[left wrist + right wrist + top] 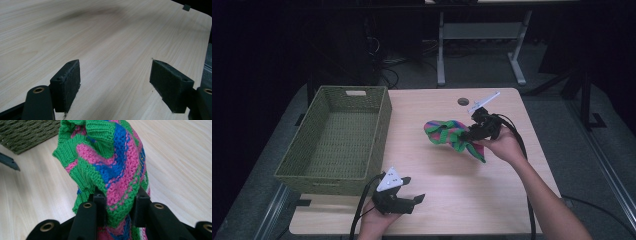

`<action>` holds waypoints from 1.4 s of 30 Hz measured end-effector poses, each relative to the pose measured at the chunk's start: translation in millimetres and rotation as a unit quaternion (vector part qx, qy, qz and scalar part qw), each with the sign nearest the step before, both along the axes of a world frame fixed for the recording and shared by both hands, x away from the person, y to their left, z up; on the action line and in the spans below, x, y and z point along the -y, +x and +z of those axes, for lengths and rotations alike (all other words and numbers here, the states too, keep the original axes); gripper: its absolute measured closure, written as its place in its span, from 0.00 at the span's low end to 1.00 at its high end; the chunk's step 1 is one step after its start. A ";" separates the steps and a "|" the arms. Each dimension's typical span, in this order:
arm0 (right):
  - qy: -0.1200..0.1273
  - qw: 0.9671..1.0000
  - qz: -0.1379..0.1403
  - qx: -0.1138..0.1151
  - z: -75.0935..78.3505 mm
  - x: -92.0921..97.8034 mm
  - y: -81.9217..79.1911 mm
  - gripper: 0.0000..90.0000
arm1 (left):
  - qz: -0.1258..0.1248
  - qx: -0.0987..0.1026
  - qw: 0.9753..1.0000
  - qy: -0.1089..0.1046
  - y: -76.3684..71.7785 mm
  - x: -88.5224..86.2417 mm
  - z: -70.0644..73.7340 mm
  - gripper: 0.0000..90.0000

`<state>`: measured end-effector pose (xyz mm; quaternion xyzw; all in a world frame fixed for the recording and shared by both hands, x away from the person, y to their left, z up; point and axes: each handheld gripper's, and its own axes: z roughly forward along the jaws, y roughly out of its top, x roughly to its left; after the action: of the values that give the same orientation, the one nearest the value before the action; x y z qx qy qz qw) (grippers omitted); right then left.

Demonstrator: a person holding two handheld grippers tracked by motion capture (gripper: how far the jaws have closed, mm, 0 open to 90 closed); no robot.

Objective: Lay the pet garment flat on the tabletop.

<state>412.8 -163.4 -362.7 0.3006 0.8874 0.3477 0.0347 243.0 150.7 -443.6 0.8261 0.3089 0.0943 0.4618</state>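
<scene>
A knitted cloth (451, 134) in green, pink and blue hangs lifted above the middle of the wooden table (437, 200). My right gripper (469, 134) is shut on it, and the right gripper view shows the knit (112, 170) bunched between the two black jaws. My left gripper (414, 197) rests near the table's front edge, left of centre, pointing right. It stands open, and the left gripper view has bare wood between its pads (67, 83).
A green woven basket (307, 165) stands on the left part of the table; nothing shows inside it. A round cable hole (463, 101) sits near the far edge. Table legs (441, 60) and cables lie on the floor beyond.
</scene>
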 end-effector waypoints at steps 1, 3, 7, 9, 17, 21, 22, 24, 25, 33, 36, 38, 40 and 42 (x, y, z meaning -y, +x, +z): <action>0.000 1.000 -0.002 -0.001 1.0 0.4 -2.4 0.78 | 0.000 0.000 1.000 0.000 -0.1 0.1 0.1 0.27; 0.004 1.000 -0.002 0.000 2.4 2.1 -6.8 0.78 | -0.001 0.002 1.000 0.001 -0.2 0.1 0.4 0.27; 0.003 1.000 0.004 0.013 3.4 5.9 -16.2 0.78 | 0.001 0.003 1.000 0.000 0.0 -1.2 0.6 0.27; 0.004 1.000 0.005 0.011 3.3 7.4 -20.2 0.78 | 0.001 0.003 1.000 0.001 -0.3 -1.5 1.0 0.27; 0.006 1.000 0.009 0.024 2.8 11.9 -35.2 0.78 | 0.001 0.008 1.000 -0.006 -1.4 -0.4 1.7 0.27; 0.010 0.999 0.016 0.028 1.4 12.5 -43.5 0.78 | 0.000 0.009 1.000 -0.007 -1.6 -0.6 2.0 0.27; 0.007 0.999 0.018 0.027 0.0 11.4 -48.2 0.78 | 0.000 0.010 1.000 -0.007 -1.8 -0.9 2.1 0.27; 0.006 0.999 0.020 0.026 -1.7 10.7 -52.4 0.78 | 0.003 0.011 1.000 -0.011 -2.3 -1.1 2.5 0.27; 0.006 0.999 0.020 0.026 -1.7 10.7 -52.4 0.78 | 0.003 0.011 1.000 -0.011 -2.3 -1.1 2.5 0.27; 0.008 0.999 0.029 0.025 -8.7 7.6 -69.2 0.78 | 0.006 0.013 1.000 -0.025 -2.1 -3.8 3.6 0.27; 0.011 0.999 0.029 0.017 -14.2 6.5 -74.1 0.78 | 0.009 0.015 0.999 -0.028 -2.3 -5.1 4.0 0.27; 0.009 0.999 0.028 0.015 -18.9 5.1 -75.9 0.78 | 0.010 0.016 0.999 -0.029 -2.5 -5.8 4.4 0.27; 0.008 1.000 0.028 0.012 -20.7 4.5 -76.5 0.78 | 0.012 0.015 0.999 -0.033 -2.6 -5.5 4.2 0.27; 0.010 1.000 0.028 0.004 -27.2 2.9 -77.7 0.78 | 0.012 0.016 0.999 -0.034 -2.7 -5.4 4.3 0.27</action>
<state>335.1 -166.3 -389.9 0.2747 0.8919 0.3584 0.0259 240.4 156.0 -439.3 0.8046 0.3145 0.1028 0.4931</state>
